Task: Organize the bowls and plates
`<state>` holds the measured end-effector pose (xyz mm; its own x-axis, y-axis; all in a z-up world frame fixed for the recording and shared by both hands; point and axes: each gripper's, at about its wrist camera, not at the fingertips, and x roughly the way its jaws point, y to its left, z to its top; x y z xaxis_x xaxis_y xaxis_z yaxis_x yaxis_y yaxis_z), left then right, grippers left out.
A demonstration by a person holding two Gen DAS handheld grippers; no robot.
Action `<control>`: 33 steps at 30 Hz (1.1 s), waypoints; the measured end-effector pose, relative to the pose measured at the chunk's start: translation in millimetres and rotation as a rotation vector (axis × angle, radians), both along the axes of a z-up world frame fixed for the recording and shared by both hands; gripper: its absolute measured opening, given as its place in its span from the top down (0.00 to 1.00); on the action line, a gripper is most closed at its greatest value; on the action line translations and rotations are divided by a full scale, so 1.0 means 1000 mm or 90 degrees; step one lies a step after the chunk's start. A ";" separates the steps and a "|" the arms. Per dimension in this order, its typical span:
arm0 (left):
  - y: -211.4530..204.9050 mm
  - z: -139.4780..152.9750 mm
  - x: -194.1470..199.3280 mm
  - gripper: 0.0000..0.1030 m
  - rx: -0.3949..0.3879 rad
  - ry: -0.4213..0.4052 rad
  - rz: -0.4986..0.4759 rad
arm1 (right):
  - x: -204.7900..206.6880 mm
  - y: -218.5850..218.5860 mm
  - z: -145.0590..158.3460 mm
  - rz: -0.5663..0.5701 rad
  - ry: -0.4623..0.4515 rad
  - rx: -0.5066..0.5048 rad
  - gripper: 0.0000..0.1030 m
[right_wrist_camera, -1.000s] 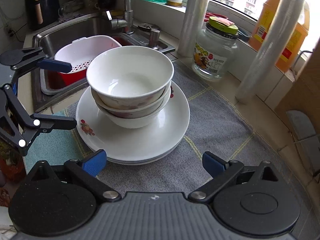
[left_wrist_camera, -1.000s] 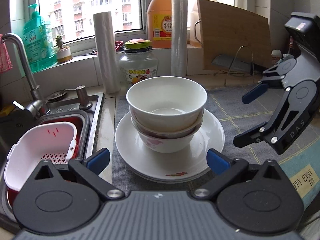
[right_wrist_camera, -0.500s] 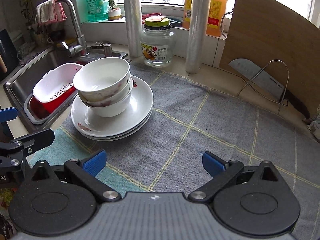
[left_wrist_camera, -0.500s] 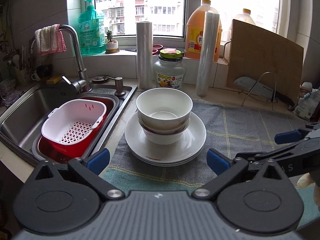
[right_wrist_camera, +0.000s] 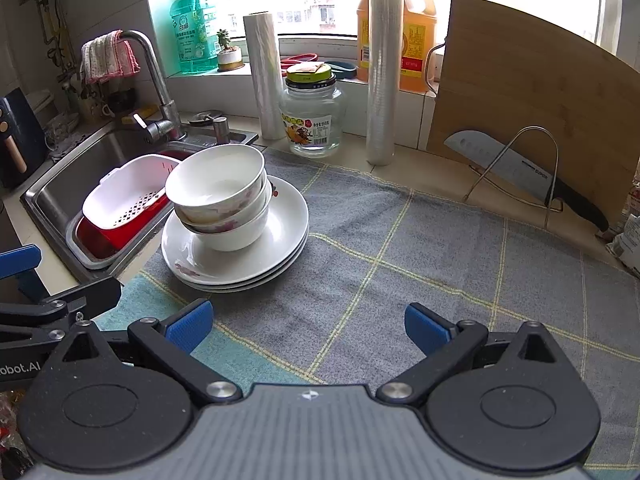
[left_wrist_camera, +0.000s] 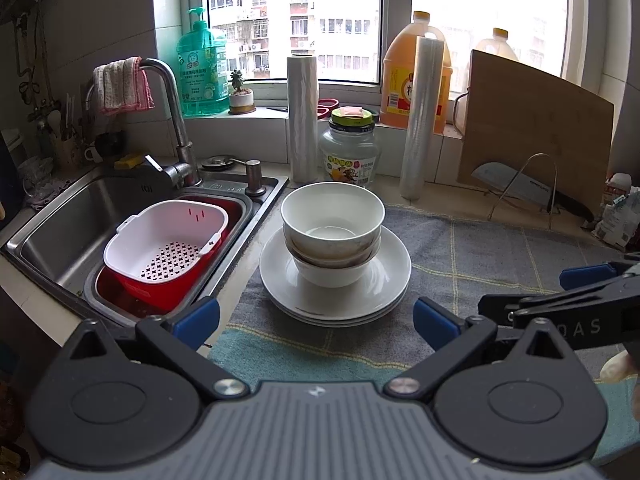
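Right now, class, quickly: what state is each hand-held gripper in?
Left hand-held gripper: open, holding nothing.
Right hand-held gripper: open, holding nothing.

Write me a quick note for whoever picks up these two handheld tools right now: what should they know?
Left tool: open, holding nothing, back from the stack.
Right tool: open, holding nothing, over the grey checked cloth.
Three bowls sit nested on a stack of white plates, on the cloth beside the sink. The colander basket in the sink holds no dishes.
Done: bowls and plates look gathered into one pile.
Left: probably nothing; if the pile must go elsewhere, that is not yet started.
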<state>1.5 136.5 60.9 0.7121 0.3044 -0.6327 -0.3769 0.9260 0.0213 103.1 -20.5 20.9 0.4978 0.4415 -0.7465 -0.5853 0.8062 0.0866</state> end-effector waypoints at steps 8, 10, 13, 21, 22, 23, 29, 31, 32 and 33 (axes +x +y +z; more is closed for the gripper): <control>-0.001 0.003 0.000 0.01 0.000 -0.001 0.004 | -0.001 -0.003 0.001 -0.002 0.002 0.004 0.00; -0.001 0.002 0.001 0.01 0.001 0.003 0.007 | -0.001 -0.004 0.002 -0.003 0.003 0.004 0.00; -0.001 0.002 0.001 0.01 0.002 0.004 0.007 | -0.001 -0.005 0.002 -0.005 0.002 0.004 0.00; -0.003 0.005 0.001 0.01 0.005 0.003 0.015 | -0.001 -0.007 0.004 -0.009 0.000 0.009 0.00; -0.003 0.006 0.001 0.01 0.007 0.004 0.018 | -0.001 -0.007 0.004 -0.009 -0.001 0.010 0.00; -0.004 0.006 0.001 0.01 0.008 0.005 0.019 | -0.001 -0.007 0.004 -0.009 -0.002 0.010 0.00; -0.004 0.007 0.001 0.01 0.012 0.008 0.026 | -0.002 -0.006 0.005 -0.010 -0.003 0.010 0.00; -0.005 0.007 0.001 0.01 0.013 0.009 0.030 | -0.002 -0.006 0.005 -0.010 -0.004 0.010 0.00; -0.005 0.007 0.001 0.01 0.014 0.010 0.033 | -0.002 -0.006 0.005 -0.010 -0.004 0.009 0.00; -0.005 0.008 0.001 0.01 0.015 0.011 0.035 | -0.002 -0.006 0.005 -0.011 -0.004 0.010 0.00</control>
<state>2.6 131.7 68.5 0.6824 0.3575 -0.6375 -0.4264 0.9031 0.0500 100.9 -26.5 26.2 0.5095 0.4440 -0.7371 -0.5717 0.8148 0.0956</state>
